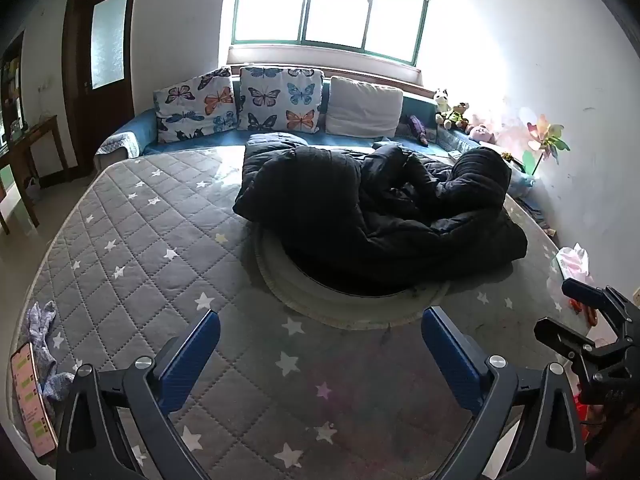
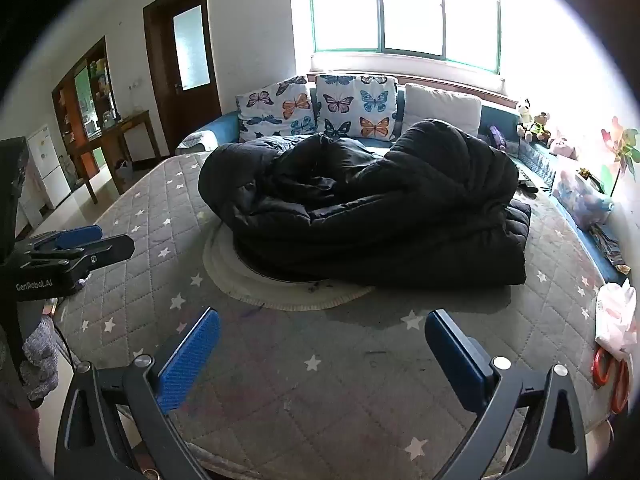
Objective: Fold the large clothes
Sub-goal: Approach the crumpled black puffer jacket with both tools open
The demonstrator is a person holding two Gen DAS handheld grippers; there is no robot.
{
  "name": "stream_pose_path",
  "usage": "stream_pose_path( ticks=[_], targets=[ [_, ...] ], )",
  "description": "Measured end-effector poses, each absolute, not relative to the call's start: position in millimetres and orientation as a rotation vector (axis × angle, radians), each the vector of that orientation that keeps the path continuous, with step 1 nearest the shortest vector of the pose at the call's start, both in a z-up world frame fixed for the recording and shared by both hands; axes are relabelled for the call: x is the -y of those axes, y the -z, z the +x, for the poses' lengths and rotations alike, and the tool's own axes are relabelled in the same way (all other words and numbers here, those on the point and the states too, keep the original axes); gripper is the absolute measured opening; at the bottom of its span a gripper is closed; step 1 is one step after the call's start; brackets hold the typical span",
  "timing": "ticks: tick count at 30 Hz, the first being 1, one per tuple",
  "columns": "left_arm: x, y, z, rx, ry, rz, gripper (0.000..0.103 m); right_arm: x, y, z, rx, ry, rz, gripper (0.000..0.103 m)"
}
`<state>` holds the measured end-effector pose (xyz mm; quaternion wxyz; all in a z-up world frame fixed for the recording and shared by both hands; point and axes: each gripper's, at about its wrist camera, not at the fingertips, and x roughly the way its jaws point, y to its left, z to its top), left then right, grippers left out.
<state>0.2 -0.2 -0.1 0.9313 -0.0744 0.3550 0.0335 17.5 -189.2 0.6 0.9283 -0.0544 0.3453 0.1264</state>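
A large black puffer coat (image 1: 376,208) lies crumpled in a heap on the grey star-patterned mattress (image 1: 152,248), partly over a round pale mat (image 1: 344,304). It also shows in the right wrist view (image 2: 372,208). My left gripper (image 1: 320,328) is open and empty, held above the mattress short of the coat. My right gripper (image 2: 322,328) is open and empty too, also short of the coat. The right gripper shows at the right edge of the left wrist view (image 1: 576,308). The left gripper shows at the left edge of the right wrist view (image 2: 96,240).
Butterfly cushions (image 1: 240,100) and a white cushion (image 1: 364,106) line a blue sofa behind the mattress. Plush toys (image 1: 452,112) sit by the wall. A phone (image 1: 32,396) and a small cloth (image 1: 44,332) lie at the mattress's left edge. Orange scissors (image 2: 610,376) and a plastic bag (image 2: 616,316) lie right.
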Motion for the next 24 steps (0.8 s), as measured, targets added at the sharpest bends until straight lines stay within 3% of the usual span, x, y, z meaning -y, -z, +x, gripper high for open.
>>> stream_pose_path(
  ticks=[24],
  targets=[
    [11,9,-23,-0.771,-0.037,-0.149,0.103,198,-6,-13,-0.658,-0.229,-0.108,0.103]
  ],
)
